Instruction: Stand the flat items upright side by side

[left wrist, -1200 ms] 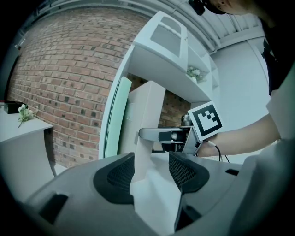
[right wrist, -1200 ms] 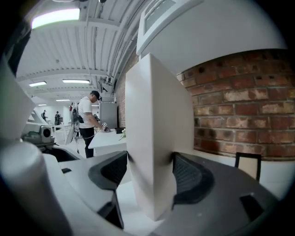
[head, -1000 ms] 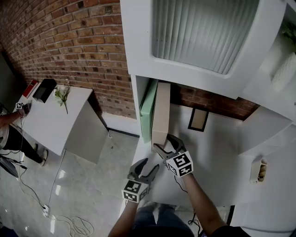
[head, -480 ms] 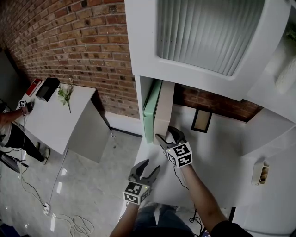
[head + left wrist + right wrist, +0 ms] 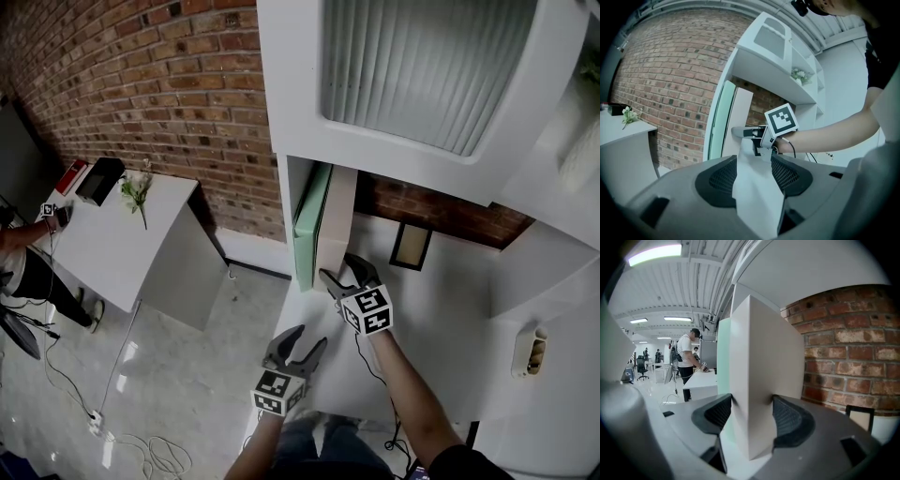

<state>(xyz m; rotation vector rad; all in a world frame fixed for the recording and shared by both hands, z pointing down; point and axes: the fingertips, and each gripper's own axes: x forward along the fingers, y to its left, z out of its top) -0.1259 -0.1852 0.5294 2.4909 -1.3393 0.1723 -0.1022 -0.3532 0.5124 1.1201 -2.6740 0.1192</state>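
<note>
Right gripper [image 5: 339,272] jaws clamped beige panel [image 5: 336,220], upright just beside green panel [image 5: 311,220] on shelf [image 5: 422,309]. Left gripper [image 5: 302,339] jaws apart, empty. Likely next: release without tipping.

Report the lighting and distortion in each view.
Head view: dim overall, corners darkened, shadow under the cabinet beside the beige panel. Left gripper view: strong fisheye, black corners, brick wall courses bowed. Right gripper view: same fisheye, ceiling light strip blown out, the panel looms large in the right gripper.

The right hand-held gripper [image 5: 340,271] pushed the beige box [image 5: 337,216] deeper
</note>
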